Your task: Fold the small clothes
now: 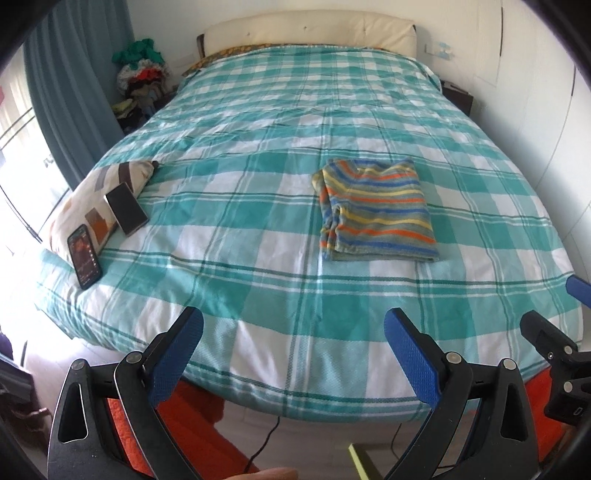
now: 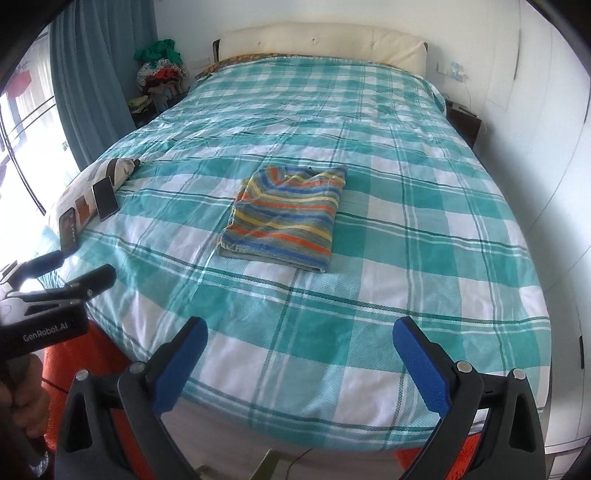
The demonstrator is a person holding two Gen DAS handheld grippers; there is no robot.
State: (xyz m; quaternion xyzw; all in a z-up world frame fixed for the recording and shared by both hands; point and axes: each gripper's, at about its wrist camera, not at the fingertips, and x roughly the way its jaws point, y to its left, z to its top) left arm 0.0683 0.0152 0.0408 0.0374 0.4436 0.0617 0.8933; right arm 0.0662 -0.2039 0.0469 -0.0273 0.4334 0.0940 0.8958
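**Folded striped garment lying on checked bed, both grippers hanging back**

Lying at the left edge of the bed point(image 1: 258, 206): one soft patterned pillow point(image 1: 88, 195) in cream with brown and orange blocks, propping up two flat rectangular phones, one lit phone point(image 1: 84, 256) nearer the foot, one dark phone point(image 1: 127, 208) just beyond it. Covering the mattress: a thin, slightly creased cover in teal and white checks. Resting near the middle of that cover, well apart from the pillow: one striped garment point(image 1: 375, 210), fuzzy knit in orange, blue, yellow and grey-green bands, folded into a rough rectangle with layered edges bunching along its left side. Backing the far end: a padded cream headboard point(image 1: 310, 31), with a heap of clothes point(image 1: 142, 74) piling up in the left corner beside a teal curtain point(image 1: 74, 85).

Hovering over the foot of the bed: left gripper point(image 1: 293, 354), blue textured pads spread wide, holding nothing. Hovering alongside it: right gripper point(image 2: 299, 362), likewise spread wide and holding nothing. Pointing forward toward the garment, both well short of touching it.
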